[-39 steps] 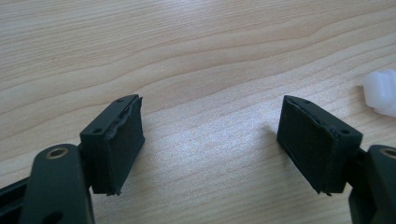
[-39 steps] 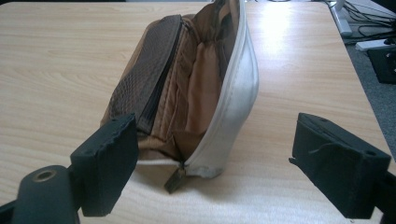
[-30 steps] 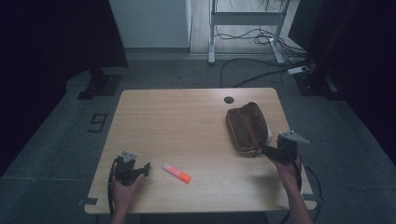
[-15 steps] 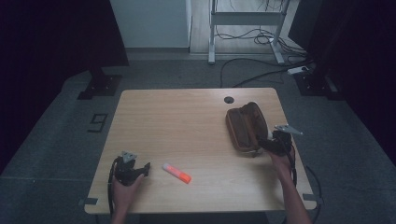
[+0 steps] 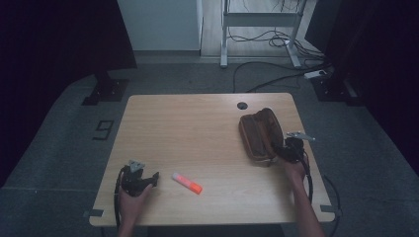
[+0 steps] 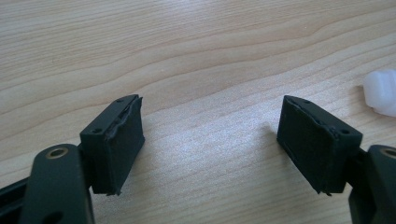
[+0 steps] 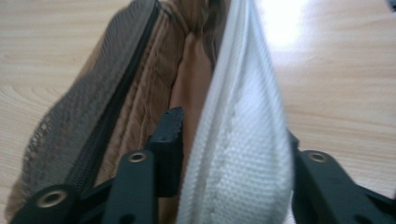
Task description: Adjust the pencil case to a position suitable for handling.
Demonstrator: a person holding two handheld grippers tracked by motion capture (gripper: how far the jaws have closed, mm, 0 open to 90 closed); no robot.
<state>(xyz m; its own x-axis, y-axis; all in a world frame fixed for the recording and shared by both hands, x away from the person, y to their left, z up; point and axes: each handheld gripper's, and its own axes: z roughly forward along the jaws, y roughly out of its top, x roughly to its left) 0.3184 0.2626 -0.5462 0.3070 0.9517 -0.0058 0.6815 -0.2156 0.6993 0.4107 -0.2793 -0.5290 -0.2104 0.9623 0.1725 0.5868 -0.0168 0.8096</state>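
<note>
The right gripper (image 5: 282, 149) is at the near right corner of the brown pouch (image 5: 259, 133), and its jaws have just been closing with the pouch's open edge between them. In the right gripper view one jaw sits inside the pouch against the tan lining, the other outside the pale woven side wall (image 7: 243, 154), so the wall is caught between the two; I judge this a pinch on that wall, though the outer pad is hidden behind the fabric. The step in hand looks like taking hold of the pouch's mouth to keep it open. The zip (image 7: 116, 107) and mesh pocket lie off to the left in that view.

Over on the near left, the left gripper (image 5: 148, 178) rests low over the table (image 5: 188, 128), jaws wide apart with bare wood between them. The orange and white marker (image 5: 187, 182) lies just to its right, apart from it, its white end peeking in at the right edge of the left gripper view (image 6: 383, 91).

Next move, as I read it: the right hand needs a firm hold and a steady lift of that wall, while the left swings right, straddles the marker and closes on it. The pouch lies well apart from the marker, across the table on the far right.
</note>
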